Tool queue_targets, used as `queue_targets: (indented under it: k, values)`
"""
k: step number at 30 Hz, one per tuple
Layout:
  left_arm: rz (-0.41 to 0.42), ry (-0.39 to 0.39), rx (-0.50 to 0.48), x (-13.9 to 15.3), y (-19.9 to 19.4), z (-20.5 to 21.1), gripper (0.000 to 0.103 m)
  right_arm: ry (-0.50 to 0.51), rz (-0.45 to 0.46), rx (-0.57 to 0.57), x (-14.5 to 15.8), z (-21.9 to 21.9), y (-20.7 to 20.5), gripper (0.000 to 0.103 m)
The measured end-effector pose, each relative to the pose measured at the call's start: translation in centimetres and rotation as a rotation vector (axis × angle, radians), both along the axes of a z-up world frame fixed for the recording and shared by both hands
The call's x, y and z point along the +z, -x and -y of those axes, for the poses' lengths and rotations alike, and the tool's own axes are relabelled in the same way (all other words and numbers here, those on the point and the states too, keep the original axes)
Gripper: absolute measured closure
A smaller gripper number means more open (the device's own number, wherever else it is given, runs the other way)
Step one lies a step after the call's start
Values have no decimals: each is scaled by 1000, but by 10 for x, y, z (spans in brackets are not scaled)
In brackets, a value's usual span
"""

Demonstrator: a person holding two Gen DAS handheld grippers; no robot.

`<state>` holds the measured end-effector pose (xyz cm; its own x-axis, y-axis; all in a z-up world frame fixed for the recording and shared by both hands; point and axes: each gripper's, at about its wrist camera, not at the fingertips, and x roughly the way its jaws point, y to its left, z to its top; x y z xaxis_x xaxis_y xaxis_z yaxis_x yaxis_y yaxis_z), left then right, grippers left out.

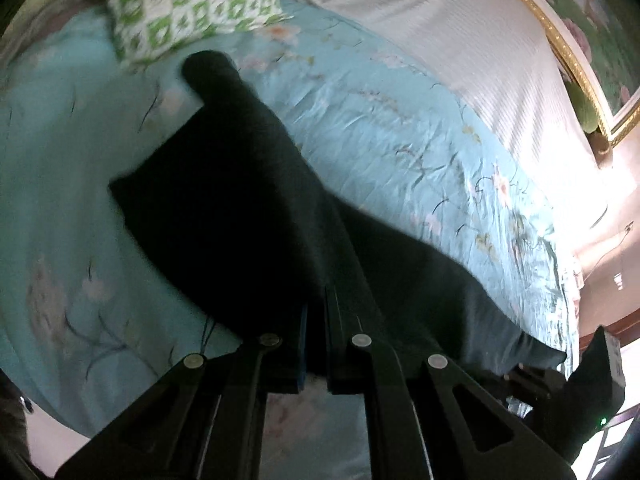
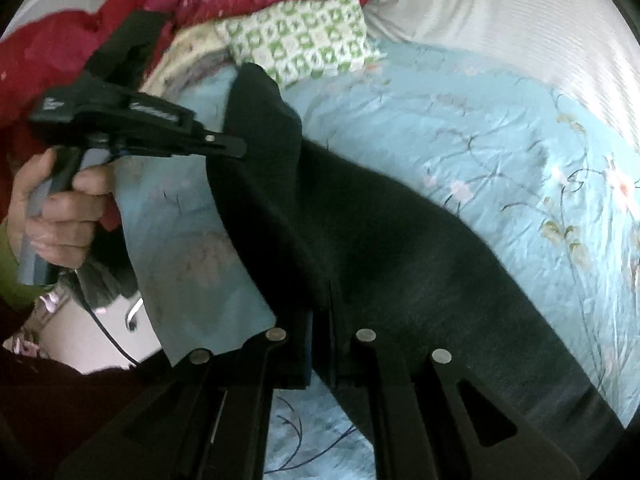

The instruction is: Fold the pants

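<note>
Black pants (image 1: 240, 200) lie stretched over a light blue floral bedspread (image 1: 380, 128), lifted at the near edge. My left gripper (image 1: 316, 312) is shut on the pants' edge, cloth pinched between its fingers. In the right wrist view the pants (image 2: 380, 240) run from a far leg end near the pillow down to my right gripper (image 2: 320, 320), which is shut on the near edge. The left gripper (image 2: 236, 146) also shows there, held in a hand at the left, clamped on the pants' edge, which hangs raised off the bed.
A green-and-white checked pillow (image 1: 192, 4) (image 2: 300, 40) lies at the bed's far side by a white ribbed cover (image 1: 460, 32). A red quilt (image 2: 100, 20) is bunched at the far left. The bed edge and the floor (image 2: 100, 332) are at lower left.
</note>
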<state>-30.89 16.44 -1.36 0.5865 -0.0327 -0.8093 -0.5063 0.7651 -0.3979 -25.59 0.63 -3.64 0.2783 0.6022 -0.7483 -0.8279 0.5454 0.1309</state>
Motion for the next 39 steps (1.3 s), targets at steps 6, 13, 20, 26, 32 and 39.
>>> queue_targets:
  k: [6,13,20,26,32,39]
  values:
    - [35,94,25,-30,13,-7,98,57,8,2,-6,-8,2,97]
    - [47,121,21,-42,18,-13,98,104,-12,3,-11,-15,2,96]
    - [-2,29,77,-37,34,-28,83,52,-132,12,-14,-15,0,65]
    - [-30,5,133,-26,50,-53,49,-91,-208,-26,5,1,-14,62]
    - [-100,36,188,-32,34,-79,32,-189,-237,-239,19,26,-69,62]
    - [-111,63,229,-37,14,-107,30,-157,-324,-325,5,22,-143,62]
